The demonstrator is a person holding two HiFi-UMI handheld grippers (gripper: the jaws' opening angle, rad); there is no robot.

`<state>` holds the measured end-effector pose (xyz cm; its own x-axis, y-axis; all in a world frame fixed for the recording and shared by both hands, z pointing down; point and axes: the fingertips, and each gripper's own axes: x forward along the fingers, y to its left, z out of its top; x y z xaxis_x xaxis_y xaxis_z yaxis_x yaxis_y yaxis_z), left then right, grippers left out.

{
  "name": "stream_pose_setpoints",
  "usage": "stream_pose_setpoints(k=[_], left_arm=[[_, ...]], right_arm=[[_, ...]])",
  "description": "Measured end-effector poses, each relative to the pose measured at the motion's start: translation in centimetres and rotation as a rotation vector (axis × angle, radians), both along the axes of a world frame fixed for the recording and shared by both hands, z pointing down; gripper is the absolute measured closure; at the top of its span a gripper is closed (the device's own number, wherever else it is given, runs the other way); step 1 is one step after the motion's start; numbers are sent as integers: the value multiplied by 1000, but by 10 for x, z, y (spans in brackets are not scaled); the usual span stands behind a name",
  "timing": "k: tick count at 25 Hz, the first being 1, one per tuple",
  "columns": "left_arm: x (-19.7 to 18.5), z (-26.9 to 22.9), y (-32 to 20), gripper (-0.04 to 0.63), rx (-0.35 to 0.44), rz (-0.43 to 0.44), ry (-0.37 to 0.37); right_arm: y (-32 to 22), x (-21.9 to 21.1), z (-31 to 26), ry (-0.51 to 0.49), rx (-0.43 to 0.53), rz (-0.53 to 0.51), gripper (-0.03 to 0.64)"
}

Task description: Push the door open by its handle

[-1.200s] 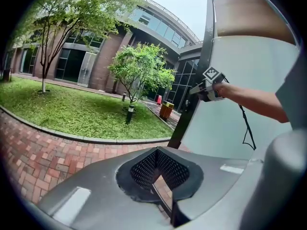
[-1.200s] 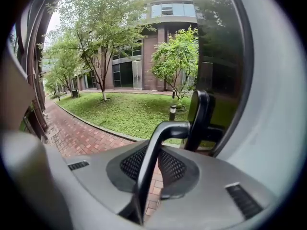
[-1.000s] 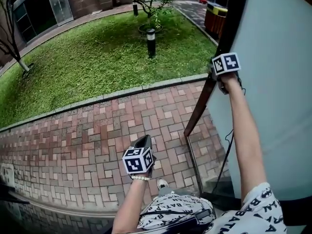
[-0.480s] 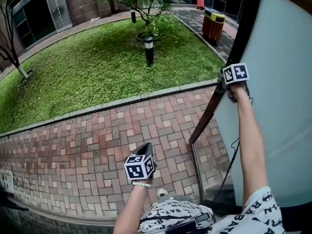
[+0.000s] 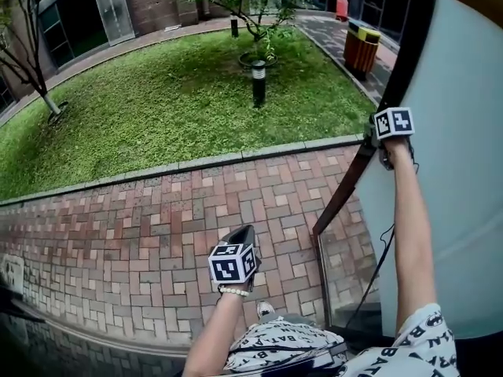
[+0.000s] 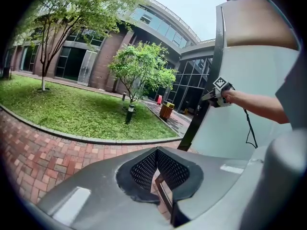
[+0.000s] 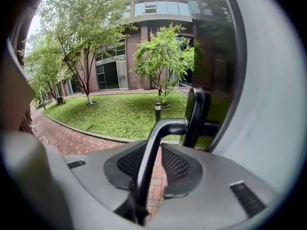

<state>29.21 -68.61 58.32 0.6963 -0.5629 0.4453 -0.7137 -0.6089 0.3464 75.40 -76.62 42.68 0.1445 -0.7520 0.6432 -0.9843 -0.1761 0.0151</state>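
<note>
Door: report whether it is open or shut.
Open. The door stands swung outward, its dark edge angled over the brick paving, lawn in full view beside it.

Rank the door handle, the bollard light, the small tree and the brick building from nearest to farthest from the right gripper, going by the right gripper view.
1. The door handle: between the jaws of the right gripper, which have just been opening.
2. The bollard light: on the lawn, centre.
3. The small tree: behind the light.
4. The brick building: across the lawn, at the back.

Left gripper (image 5: 240, 234) low, jaws together; right arm (image 5: 410, 226) outstretched.
</note>
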Motion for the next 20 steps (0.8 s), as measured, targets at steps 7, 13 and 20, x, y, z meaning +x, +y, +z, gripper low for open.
stream_pose_setpoints(k=[7, 13, 20], left_arm=[[-45, -10, 28, 609, 24, -46, 20], [-97, -23, 99, 609, 57, -48, 30], [-160, -56, 197, 609, 79, -44, 32]], right_arm=[[81, -57, -69, 224, 188, 56, 396], [178, -191, -137, 291, 396, -75, 603], [299, -331, -145, 167, 481, -199, 604]])
